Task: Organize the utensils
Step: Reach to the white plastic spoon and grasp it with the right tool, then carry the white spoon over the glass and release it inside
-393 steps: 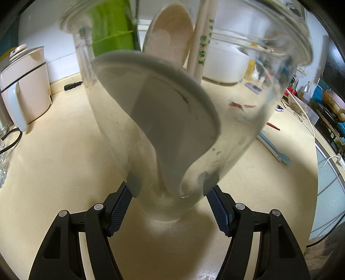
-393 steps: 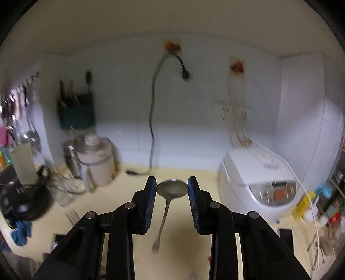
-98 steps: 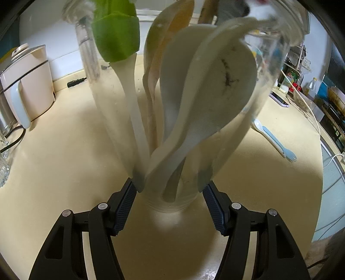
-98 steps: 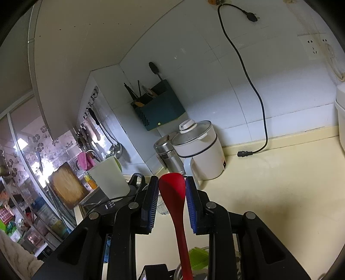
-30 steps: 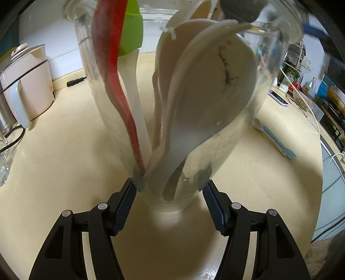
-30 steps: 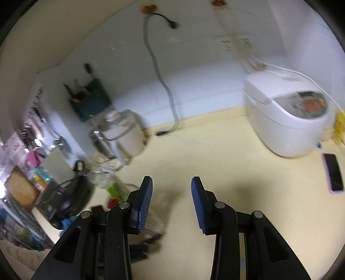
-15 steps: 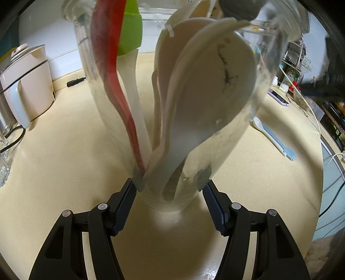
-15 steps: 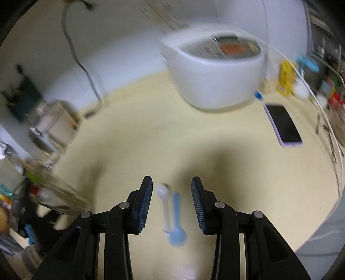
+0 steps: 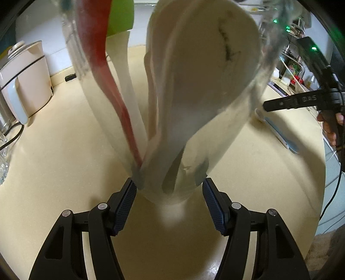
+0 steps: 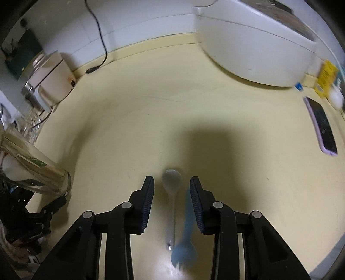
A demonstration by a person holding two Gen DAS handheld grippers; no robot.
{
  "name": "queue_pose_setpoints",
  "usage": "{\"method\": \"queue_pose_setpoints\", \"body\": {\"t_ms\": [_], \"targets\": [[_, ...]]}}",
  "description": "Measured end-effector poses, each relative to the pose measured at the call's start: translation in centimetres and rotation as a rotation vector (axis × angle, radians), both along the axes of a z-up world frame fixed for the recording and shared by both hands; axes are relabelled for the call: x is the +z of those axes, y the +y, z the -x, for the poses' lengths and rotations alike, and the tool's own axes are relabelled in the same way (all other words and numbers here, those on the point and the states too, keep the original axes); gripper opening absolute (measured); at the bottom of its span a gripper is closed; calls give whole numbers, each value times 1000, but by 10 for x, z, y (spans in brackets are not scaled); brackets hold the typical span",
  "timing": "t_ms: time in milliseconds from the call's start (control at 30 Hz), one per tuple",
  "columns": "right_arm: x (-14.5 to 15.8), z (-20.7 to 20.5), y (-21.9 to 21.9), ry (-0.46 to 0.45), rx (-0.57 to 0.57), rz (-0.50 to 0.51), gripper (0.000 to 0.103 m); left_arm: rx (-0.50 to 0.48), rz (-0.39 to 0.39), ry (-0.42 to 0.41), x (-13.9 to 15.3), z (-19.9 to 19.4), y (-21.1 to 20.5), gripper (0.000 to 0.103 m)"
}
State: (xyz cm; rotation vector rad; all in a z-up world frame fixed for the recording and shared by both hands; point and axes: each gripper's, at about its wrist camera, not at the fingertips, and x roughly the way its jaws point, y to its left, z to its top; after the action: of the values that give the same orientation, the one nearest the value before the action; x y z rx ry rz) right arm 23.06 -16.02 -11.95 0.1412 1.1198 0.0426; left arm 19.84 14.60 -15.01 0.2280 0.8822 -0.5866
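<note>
My left gripper (image 9: 169,190) is shut on the base of a clear glass jar (image 9: 243,120) tilted over the counter. Inside it stand white rice paddles (image 9: 204,75), a red spatula (image 9: 107,81) and a green-headed tool (image 9: 120,19). My right gripper (image 10: 171,183) points down at the counter, its jaws closing. A white spoon (image 10: 172,191) lies between its fingers, untouched by the pads. Beside the spoon lies a light blue utensil (image 10: 185,247), partly under the right finger. In the left wrist view the right gripper (image 9: 291,103) hovers over this pair (image 9: 278,131).
A white rice cooker (image 10: 258,43) stands at the back right, with a phone (image 10: 323,129) near the right edge. A beige electric pot (image 10: 51,81) and glassware sit at the left. A black cord plug (image 10: 92,69) lies by the wall. The jar (image 10: 32,172) is at the left.
My right gripper has dropped toward the counter and tipped downward, and now straddles the white spoon. It has come into the left wrist view. The left gripper and jar stayed still.
</note>
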Motion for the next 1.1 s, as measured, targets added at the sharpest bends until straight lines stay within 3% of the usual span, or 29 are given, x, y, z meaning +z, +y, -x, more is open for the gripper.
{"method": "queue_pose_setpoints", "body": {"t_ms": [300, 400, 600, 933, 1100], "targets": [[-20, -14, 14, 46, 39, 119, 35, 6, 3, -15, 3, 0, -3, 67], [-20, -13, 15, 37, 35, 152, 24, 7, 1, -17, 4, 1, -5, 67], [-15, -6, 14, 16, -1, 104, 24, 10, 3, -18, 4, 2, -5, 66], [45, 21, 14, -161, -39, -73, 24, 12, 11, -13, 4, -4, -2, 65], [79, 28, 26, -253, -22, -105, 24, 12, 11, -13, 5, -5, 0, 65]]}}
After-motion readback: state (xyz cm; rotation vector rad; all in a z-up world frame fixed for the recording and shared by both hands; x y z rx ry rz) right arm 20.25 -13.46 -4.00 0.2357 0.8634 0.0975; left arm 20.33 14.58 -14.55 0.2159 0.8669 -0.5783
